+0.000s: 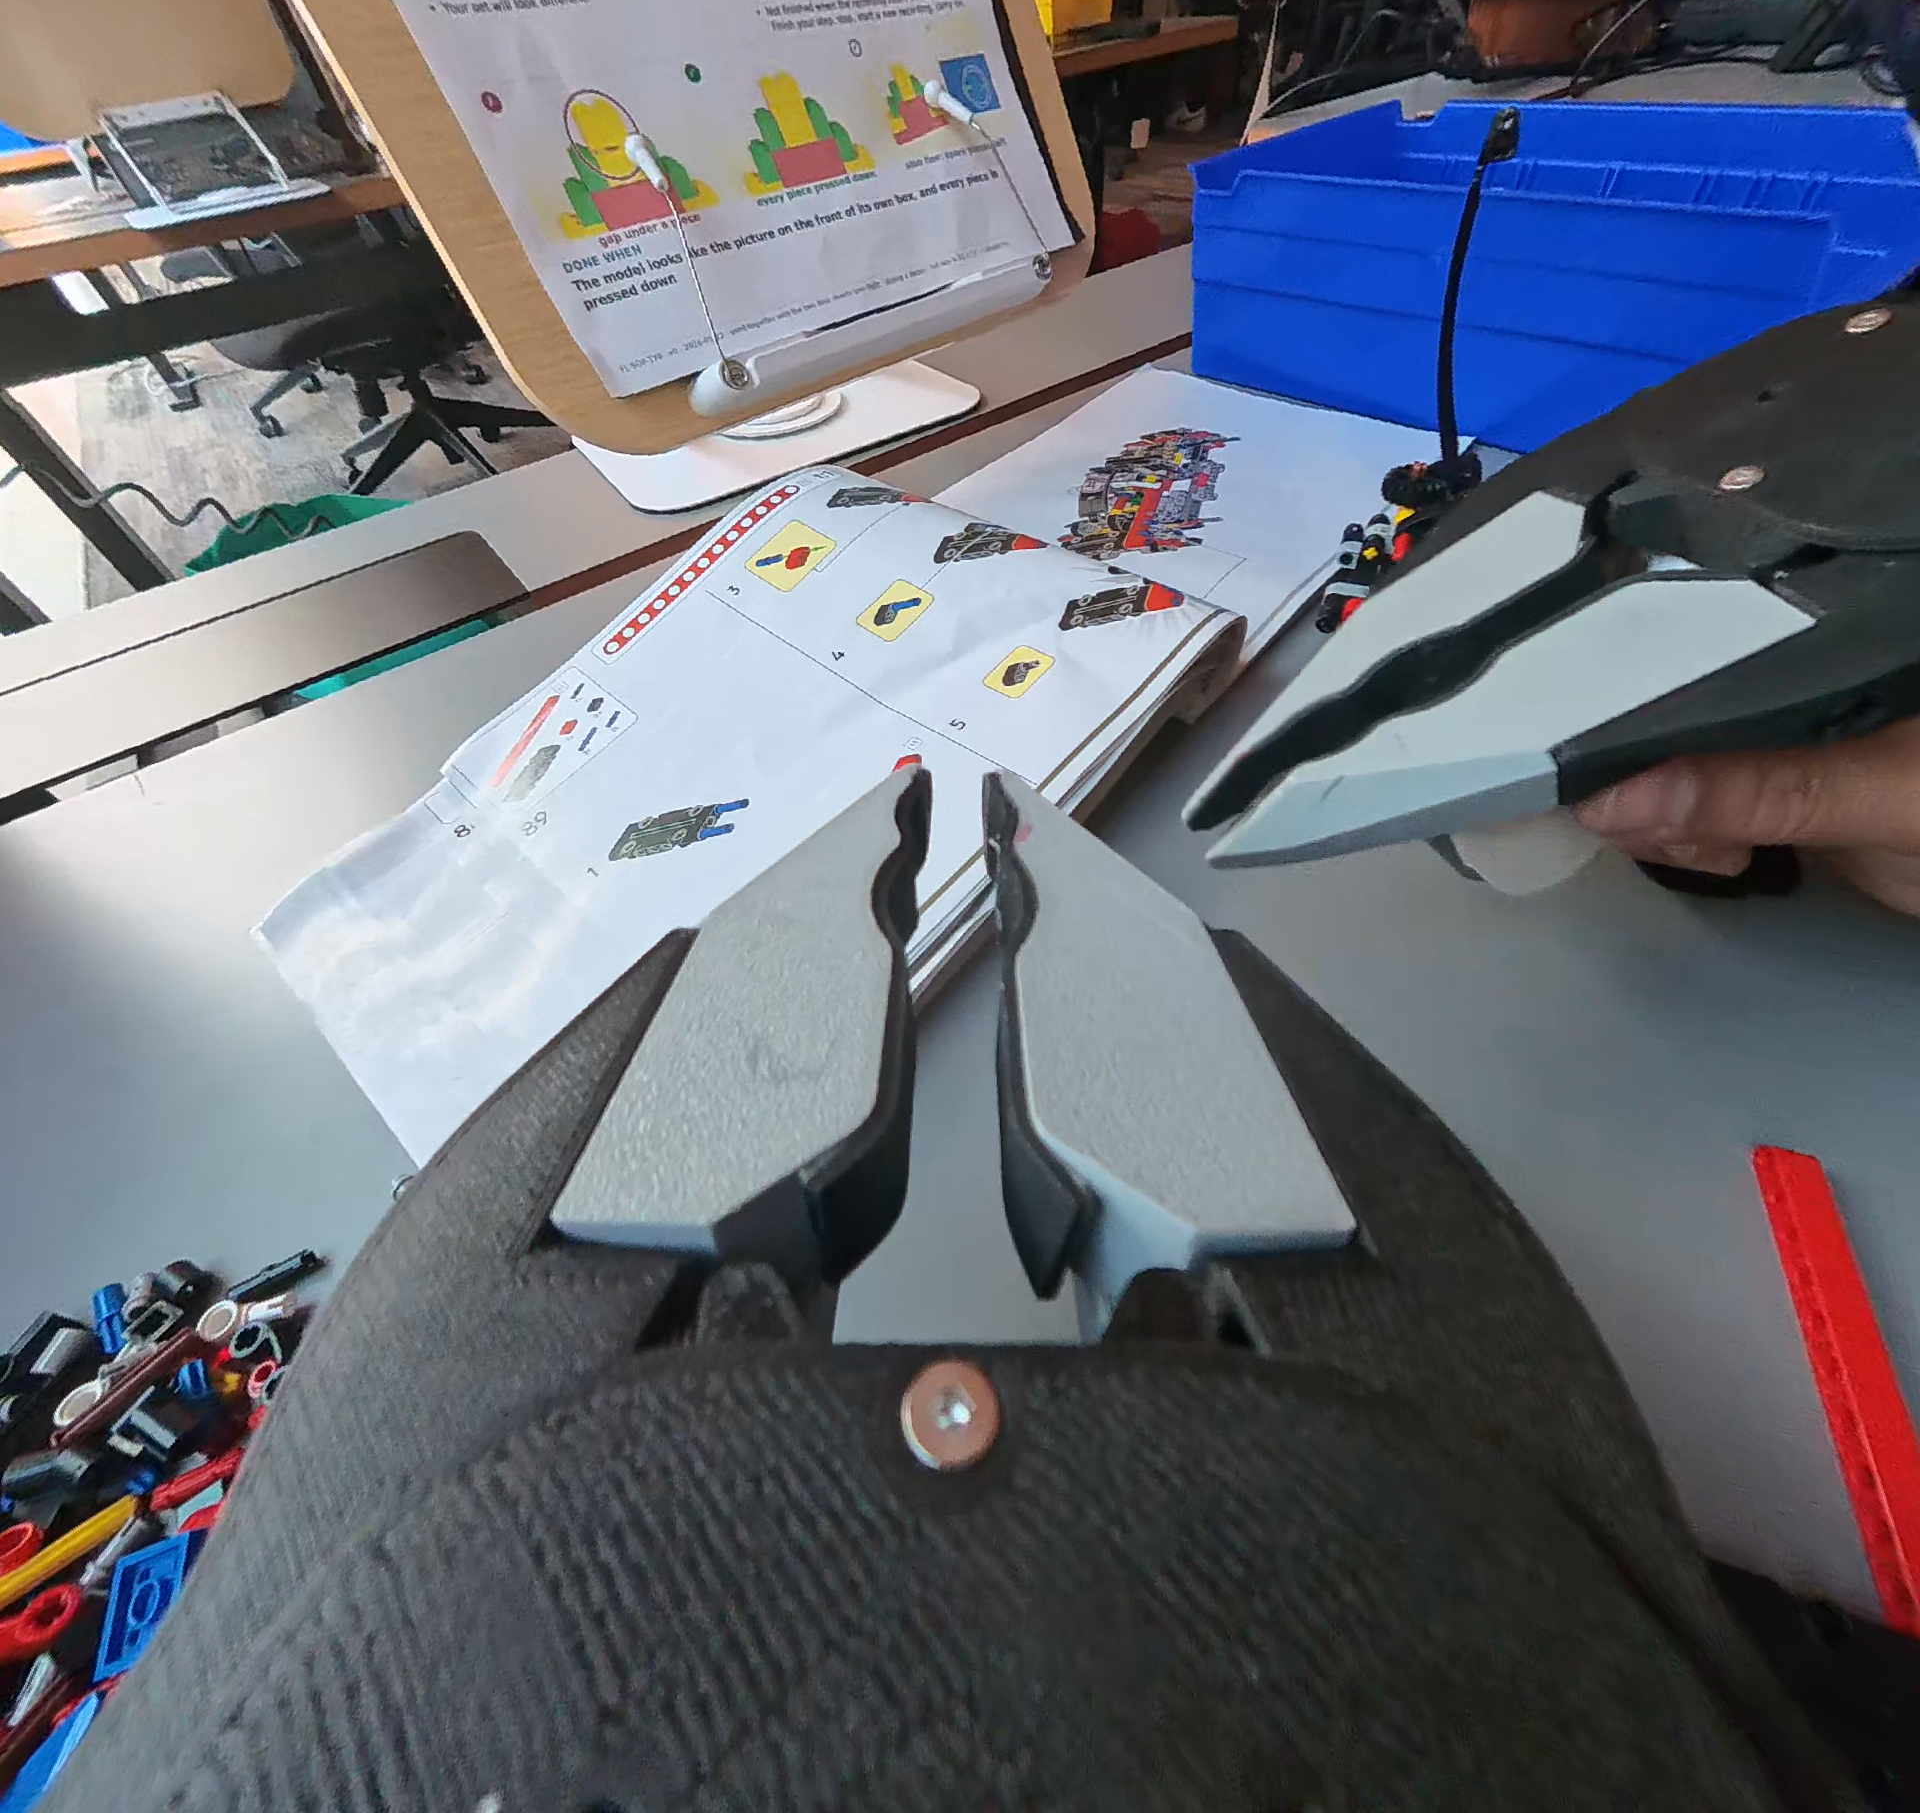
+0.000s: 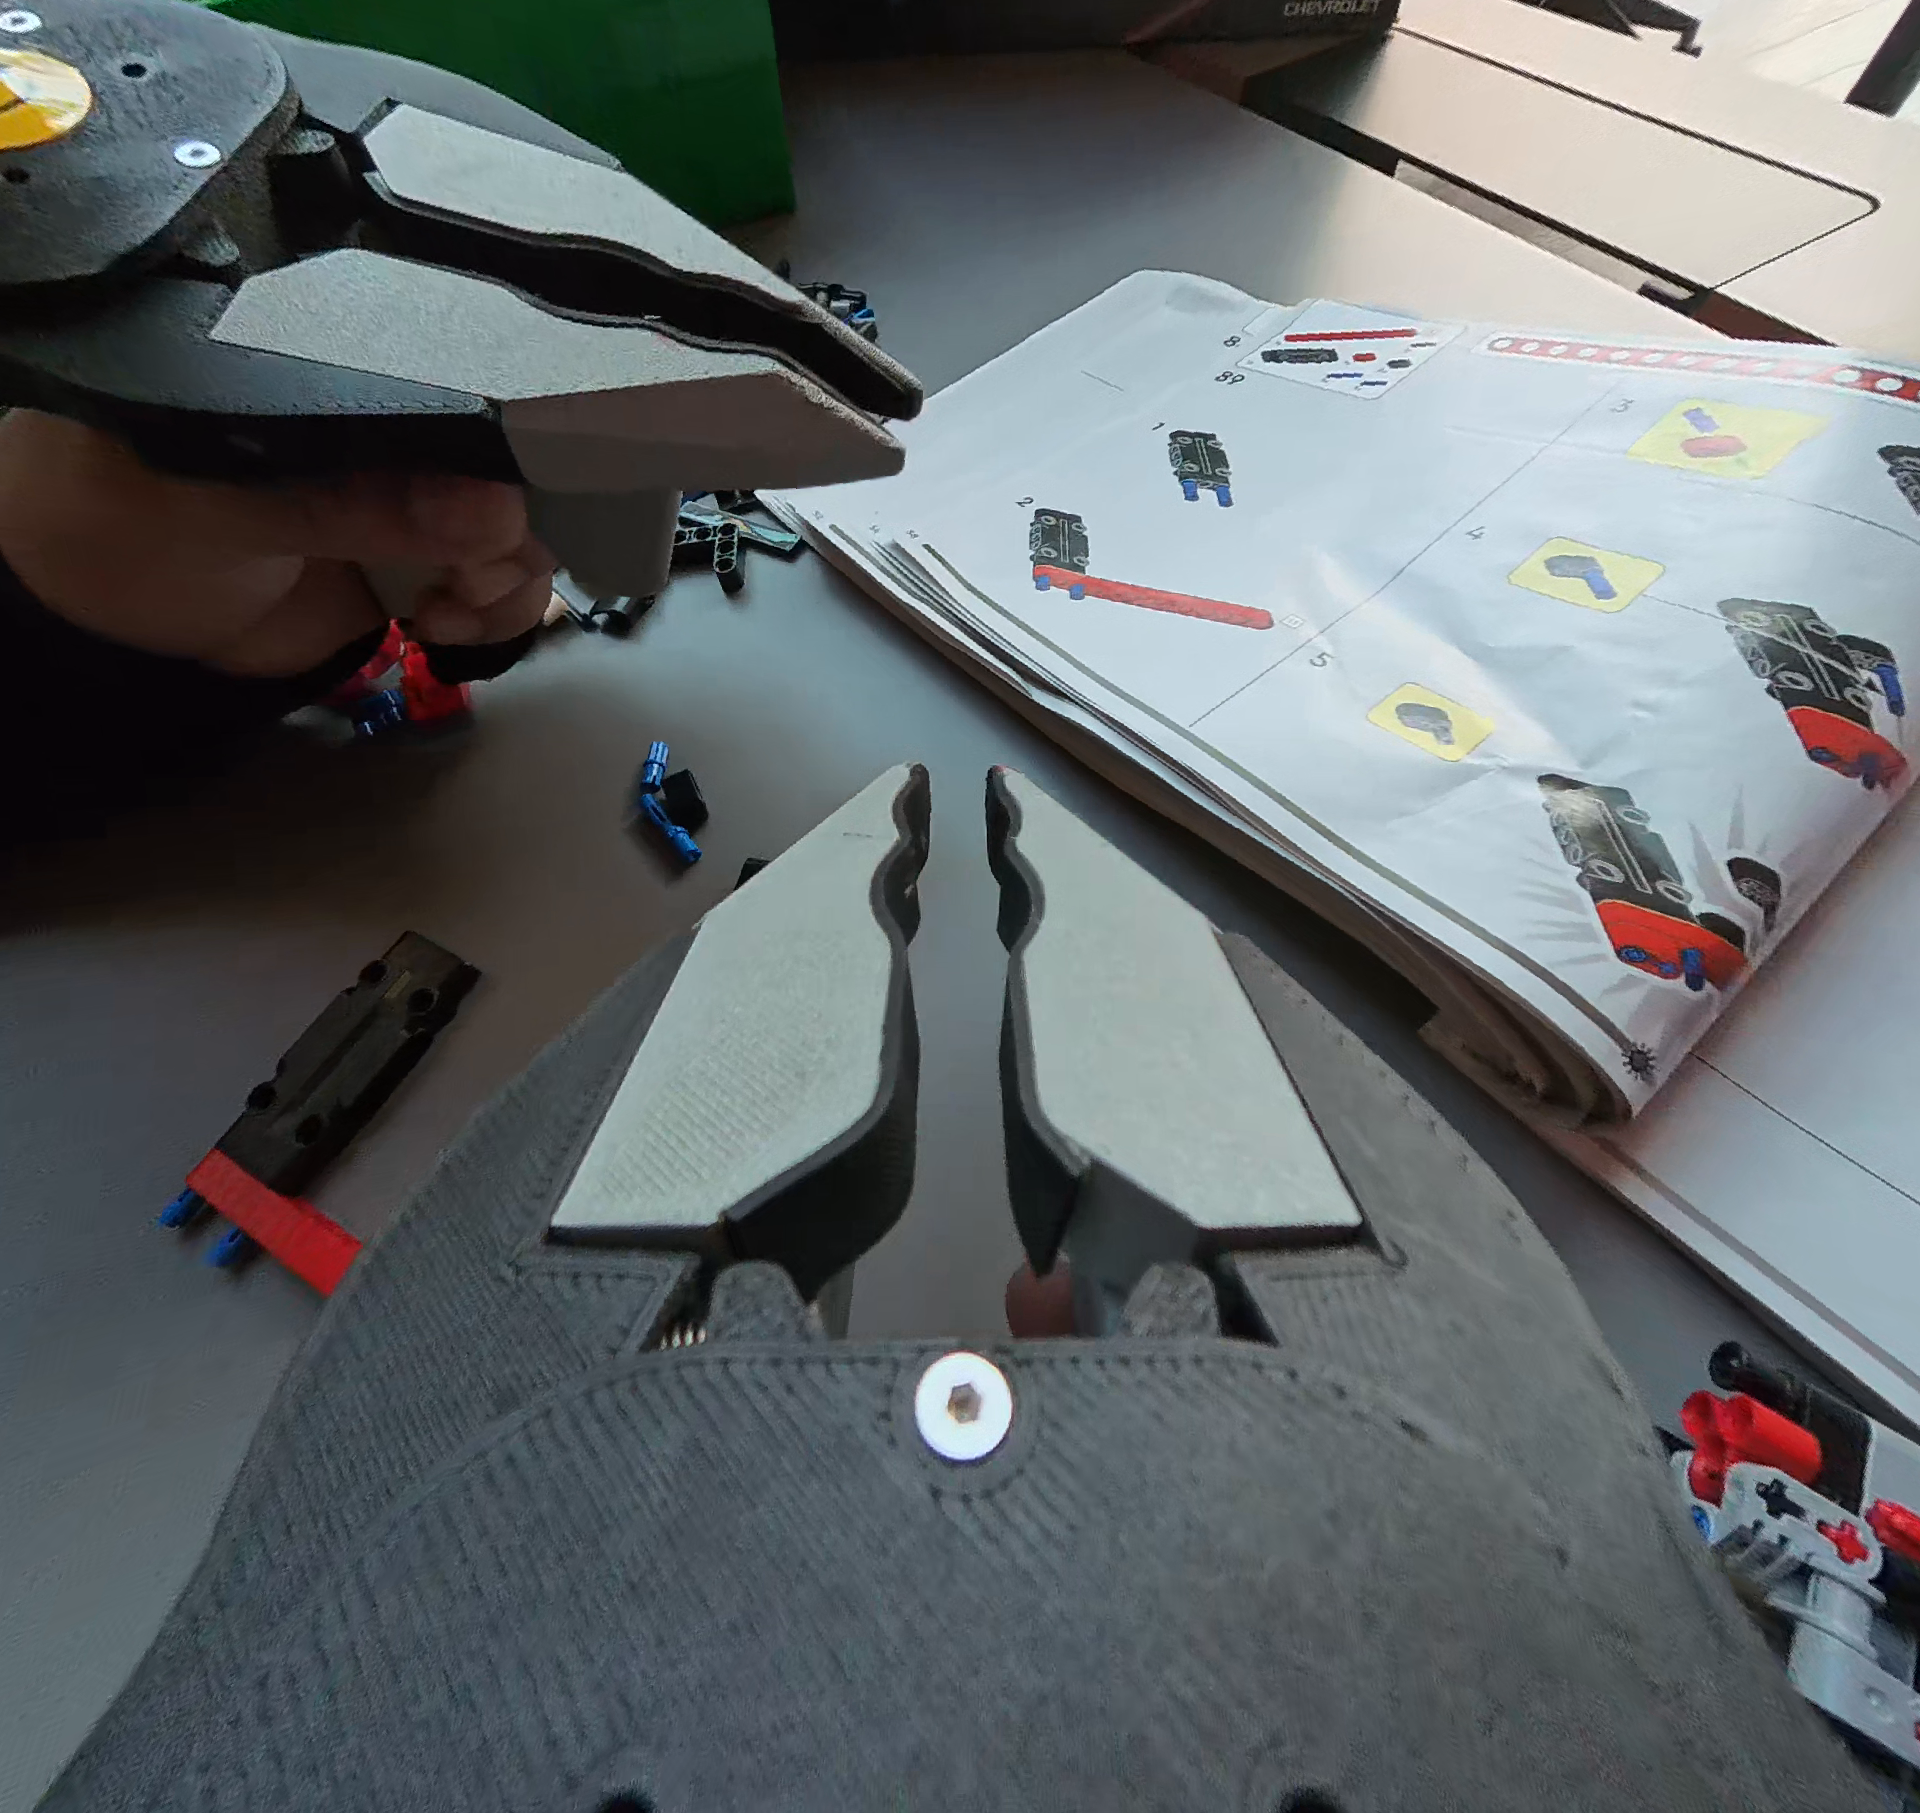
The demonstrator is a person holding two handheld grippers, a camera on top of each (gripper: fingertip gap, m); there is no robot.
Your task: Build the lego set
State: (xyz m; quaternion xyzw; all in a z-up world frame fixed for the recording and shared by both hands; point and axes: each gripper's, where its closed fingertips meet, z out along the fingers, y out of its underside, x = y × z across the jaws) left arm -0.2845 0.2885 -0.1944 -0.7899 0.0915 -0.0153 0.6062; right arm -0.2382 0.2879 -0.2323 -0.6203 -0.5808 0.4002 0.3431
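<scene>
Left wrist view has the left gripper (image 1: 956,787) hovering above the near edge of the open white instruction booklet (image 1: 790,683), its grey fingers a narrow way apart with nothing between them; the booklet lies flat on the grey table (image 1: 1351,984), presumably so its pages can be read while working; beside it the right gripper (image 2: 956,781), held in a hand (image 1: 1766,807), points at the table just off the booklet's edge, jaws likewise slightly parted and bare; nearest its tips lie two small blue pins with a black connector (image 2: 670,807), and further toward the near left sits a black block joined to a long red beam (image 2: 312,1119); that beam runs under the gripper body, so its length is hidden; the heap of mixed loose pieces (image 1: 114,1431) at the table's near left corner is cut off by the frame; the blue plastic bin (image 1: 1558,277) stands at the far edge.
</scene>
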